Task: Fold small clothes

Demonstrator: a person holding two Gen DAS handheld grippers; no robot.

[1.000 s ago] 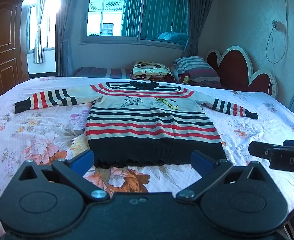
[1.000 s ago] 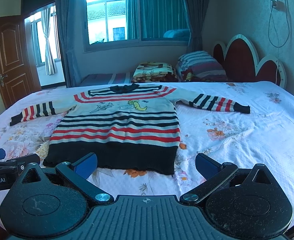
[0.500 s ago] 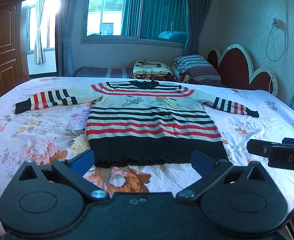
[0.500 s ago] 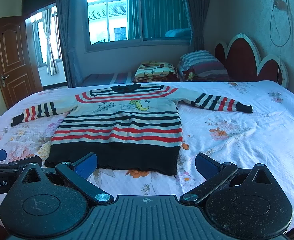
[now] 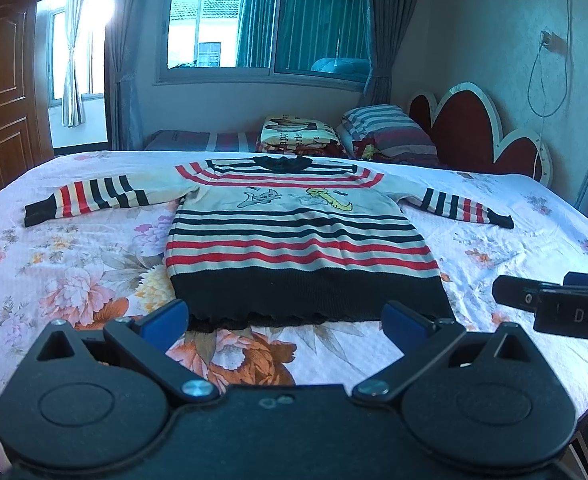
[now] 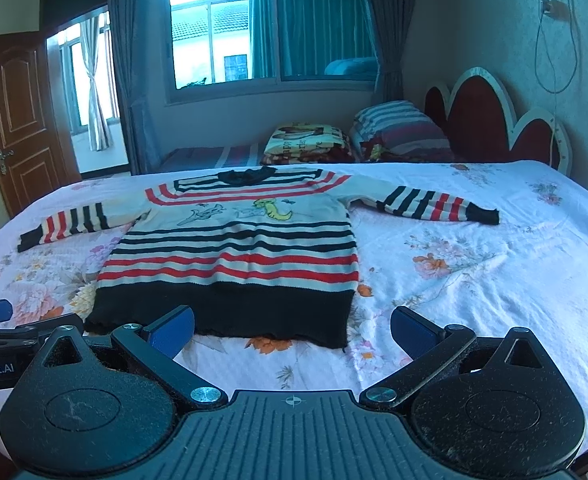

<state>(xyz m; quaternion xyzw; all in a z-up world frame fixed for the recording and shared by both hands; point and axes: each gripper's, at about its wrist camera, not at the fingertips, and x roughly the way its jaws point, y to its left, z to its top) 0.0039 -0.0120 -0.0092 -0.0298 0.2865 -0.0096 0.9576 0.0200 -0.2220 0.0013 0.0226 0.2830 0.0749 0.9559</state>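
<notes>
A small striped sweater [image 5: 294, 240] lies flat and face up on the bed, both sleeves spread out, its black hem nearest me; it also shows in the right wrist view [image 6: 234, 256]. My left gripper [image 5: 284, 318] is open and empty, hovering just short of the hem. My right gripper [image 6: 292, 326] is open and empty, near the hem's right corner. The right gripper's side shows at the right edge of the left wrist view [image 5: 554, 306].
The bed has a floral sheet [image 5: 74, 280]. Pillows [image 5: 386, 130] and a folded blanket [image 5: 298, 136] lie at the far end by the red headboard [image 5: 478, 132]. A door [image 6: 18, 120] stands at left, a window [image 5: 270, 20] behind.
Both grippers have eased slightly closer to the sweater's hem. Both stay open; the sweater has not moved.
</notes>
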